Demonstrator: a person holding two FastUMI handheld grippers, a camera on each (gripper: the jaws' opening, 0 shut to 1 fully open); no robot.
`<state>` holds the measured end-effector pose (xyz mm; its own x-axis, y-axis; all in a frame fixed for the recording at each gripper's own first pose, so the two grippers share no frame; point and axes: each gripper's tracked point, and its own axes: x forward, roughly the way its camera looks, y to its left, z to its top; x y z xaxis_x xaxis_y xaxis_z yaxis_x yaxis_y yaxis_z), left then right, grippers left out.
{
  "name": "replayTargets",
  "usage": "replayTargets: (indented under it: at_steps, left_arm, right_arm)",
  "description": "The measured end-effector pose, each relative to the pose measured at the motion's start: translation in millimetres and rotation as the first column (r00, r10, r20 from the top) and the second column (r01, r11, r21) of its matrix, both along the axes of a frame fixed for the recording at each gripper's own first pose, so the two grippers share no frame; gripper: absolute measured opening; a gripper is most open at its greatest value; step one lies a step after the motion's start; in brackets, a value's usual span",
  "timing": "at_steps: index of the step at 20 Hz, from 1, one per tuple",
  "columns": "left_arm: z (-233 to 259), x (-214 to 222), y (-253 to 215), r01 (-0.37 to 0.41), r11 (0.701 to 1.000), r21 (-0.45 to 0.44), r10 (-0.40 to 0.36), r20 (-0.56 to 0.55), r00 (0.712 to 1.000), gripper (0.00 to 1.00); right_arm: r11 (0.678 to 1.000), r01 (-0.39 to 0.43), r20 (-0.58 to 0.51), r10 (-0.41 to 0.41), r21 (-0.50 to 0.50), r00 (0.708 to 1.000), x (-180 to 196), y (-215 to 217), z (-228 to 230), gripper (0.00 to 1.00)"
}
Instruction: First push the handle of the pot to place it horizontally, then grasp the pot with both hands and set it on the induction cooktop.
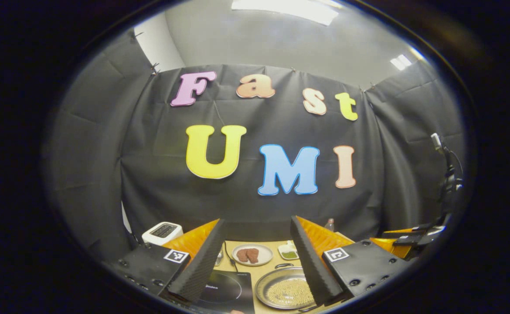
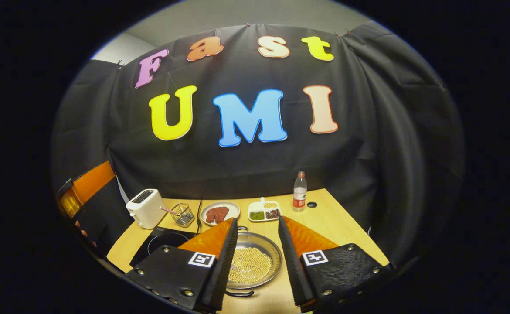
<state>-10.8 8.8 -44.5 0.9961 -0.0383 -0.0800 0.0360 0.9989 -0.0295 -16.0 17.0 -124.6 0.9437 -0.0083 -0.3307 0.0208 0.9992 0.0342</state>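
Jaws on both grippers stand wide apart and hold nothing, poised above a wooden surface (image 2: 338,226). Between and beyond the right gripper (image 2: 257,266) sits the pot (image 2: 255,257), a shallow metal pan filled with small pale yellow beads, one loop handle (image 2: 239,293) at its near rim and another at the far rim. Just left of the pot, partly behind the right gripper's left jaw, lies the black induction cooktop (image 2: 163,240). From the left gripper (image 1: 257,261), the pot (image 1: 283,290) appears low between the jaws, toward the right one, with the induction cooktop (image 1: 229,288) beside it toward the left one. Farther beyond the jaws are a plate of reddish-brown meat (image 2: 219,212), a divided dish of green and dark grains (image 2: 264,211), a plastic bottle (image 2: 299,192), a white toaster (image 2: 145,208) and a small wire basket (image 2: 183,215).
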Motion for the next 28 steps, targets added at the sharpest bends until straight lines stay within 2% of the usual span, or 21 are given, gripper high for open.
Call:
replayTargets:
  at_steps: [1,2,4,6,8,10,16,18,23,28]
  left_arm:
    - [-1.6,-0.8,-1.1,0.003,1.000,0.004,-0.003,-0.004,1.000,0.97]
    - [-4.1,-1.1,-1.3,0.005,1.000,0.009,-0.005,-0.010,1.000,0.99]
    - [-8.7,-2.1,-0.2,0.008,1.000,0.016,-0.008,-0.020,1.000,0.97]
    - [-13.0,-4.2,1.7,0.010,1.000,0.018,-0.010,-0.031,0.999,0.95]
    - [-16.1,-7.2,7.5,0.006,1.000,0.024,-0.005,-0.040,0.999,0.95]
    - [-19.2,-9.6,12.6,0.000,1.000,0.027,0.001,-0.047,0.999,0.95]
    - [-28.6,-19.2,30.8,-0.033,0.999,0.026,0.034,-0.069,0.997,0.95]
    - [-32.2,-22.6,37.7,-0.044,0.999,0.026,0.046,-0.077,0.996,0.95]
    - [-39.3,-28.7,53.1,-0.083,0.996,0.026,0.086,-0.093,0.992,0.95]
    - [-43.6,-37.5,65.8,-0.114,0.993,0.041,0.118,-0.111,0.987,0.95]
  right_arm:
    - [1.000,0.007,-0.025,-0.007,0.004,1.000,-1.2,0.2,-7.4,0.54]
    - [1.000,-0.003,-0.053,0.004,0.017,0.999,-1.2,4.1,-16.9,0.40]
    - [1.000,-0.004,-0.117,0.005,0.010,0.993,-6.0,5.3,-33.5,0.39]
    - [1.000,0.001,-0.166,0.000,0.004,0.986,-7.9,7.0,-49.5,0.07]
    - [1.000,-0.018,-0.219,0.019,0.007,0.976,-9.8,13.8,-65.1,0.08]
    - [0.995,-0.086,-0.284,0.098,0.053,0.954,-14.3,34.1,-86.5,0.08]
    - [0.988,-0.120,-0.433,0.152,0.100,0.888,-34.4,47.0,-131.8,0.10]
    - [0.984,-0.140,-0.483,0.176,0.111,0.858,-40.8,54.4,-148.5,0.03]
    - [0.972,-0.187,-0.594,0.236,0.144,0.769,-54.5,74.4,-193.5,0.03]
    - [0.962,-0.196,-0.657,0.272,0.189,0.703,-62.6,90.7,-222.9,0.04]
